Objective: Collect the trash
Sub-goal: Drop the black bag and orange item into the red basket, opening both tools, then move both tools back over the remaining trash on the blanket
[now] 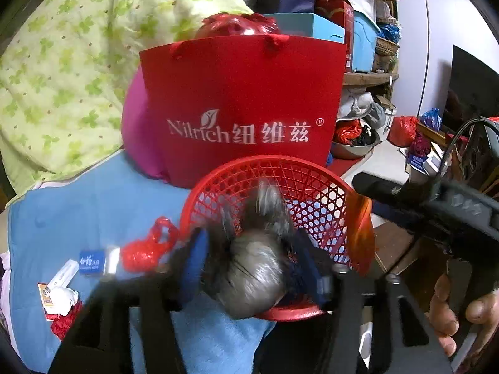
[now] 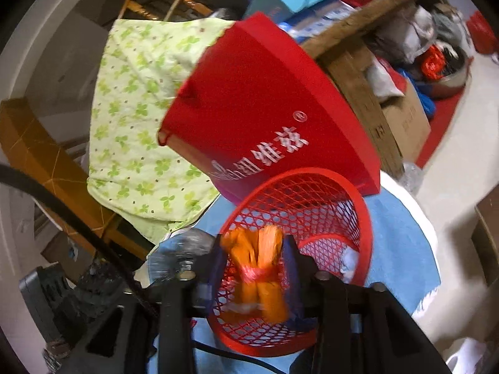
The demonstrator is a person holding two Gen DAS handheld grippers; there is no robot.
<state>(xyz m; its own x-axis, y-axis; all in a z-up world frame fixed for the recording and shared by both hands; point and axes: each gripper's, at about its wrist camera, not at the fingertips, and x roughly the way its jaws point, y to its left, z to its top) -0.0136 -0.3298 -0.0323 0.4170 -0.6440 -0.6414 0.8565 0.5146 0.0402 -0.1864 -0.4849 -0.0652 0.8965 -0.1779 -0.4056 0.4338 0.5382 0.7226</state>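
Note:
A red mesh basket (image 1: 312, 165) lies tilted on a blue cloth (image 1: 93, 205), its mouth towards me. My left gripper (image 1: 249, 243) is at the basket's mouth, jaws apart, with a blurred grey-and-black plastic bag (image 1: 252, 274) loose between the fingers. In the right wrist view my right gripper (image 2: 254, 249) hangs over the same basket (image 2: 368, 218). It is open, and an orange bundle (image 2: 265, 268) tied with a red band sits between its fingers. More trash lies on the cloth to the left: a crumpled red bag (image 1: 143, 249), a small blue box (image 1: 92, 263) and white paper (image 1: 64, 299).
A red paper shopping bag (image 1: 243, 99) stands right behind the basket, with a pink cushion (image 1: 137, 124) beside it. A green-flowered quilt (image 1: 62, 62) is piled at the left. Cluttered shelves, boxes and a metal bowl (image 1: 352, 149) fill the right. A hand (image 1: 449, 311) holds the right gripper's handle.

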